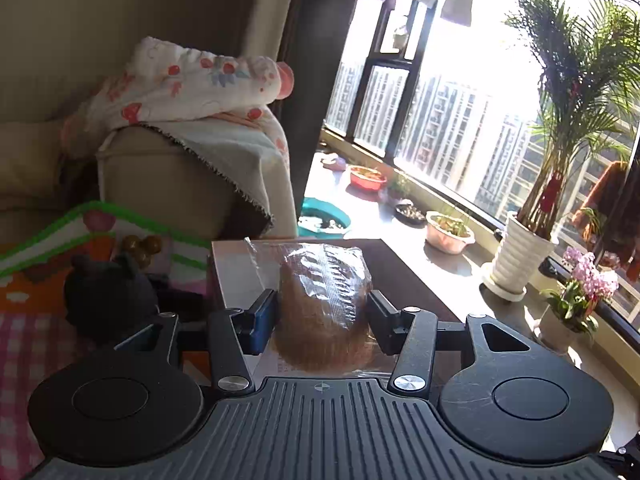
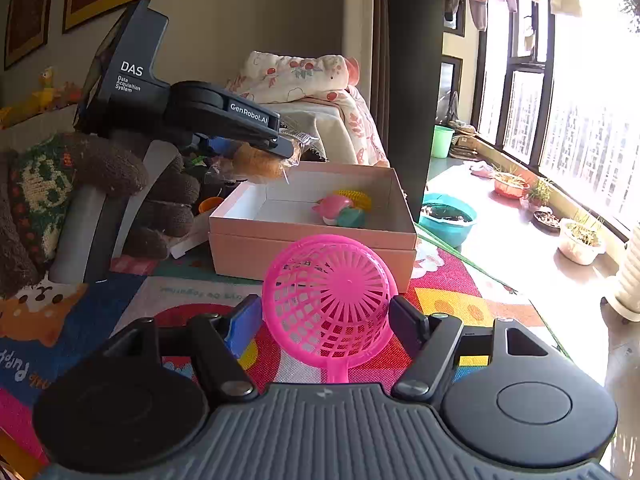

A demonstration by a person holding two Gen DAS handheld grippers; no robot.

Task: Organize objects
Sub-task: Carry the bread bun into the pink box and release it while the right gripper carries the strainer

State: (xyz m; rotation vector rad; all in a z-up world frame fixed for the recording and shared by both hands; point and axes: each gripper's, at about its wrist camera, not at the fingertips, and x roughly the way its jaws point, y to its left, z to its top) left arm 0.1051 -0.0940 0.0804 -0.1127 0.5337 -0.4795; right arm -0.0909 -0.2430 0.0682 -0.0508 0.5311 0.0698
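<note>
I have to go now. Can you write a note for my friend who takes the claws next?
Left claw: shut on a plastic-wrapped brown item, over the near left corner of the pink box.
Right claw: shut on the pink scoop basket, above the play mat, short of the box.
Done: colourful toys lie in the box.
Left: drop both held things in.

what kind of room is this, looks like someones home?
Most likely a living room in a high-rise flat, used as a child's play corner. A beige sofa draped with a floral blanket, a colourful play mat on the floor, and potted plants along a big window facing tower blocks.
</note>
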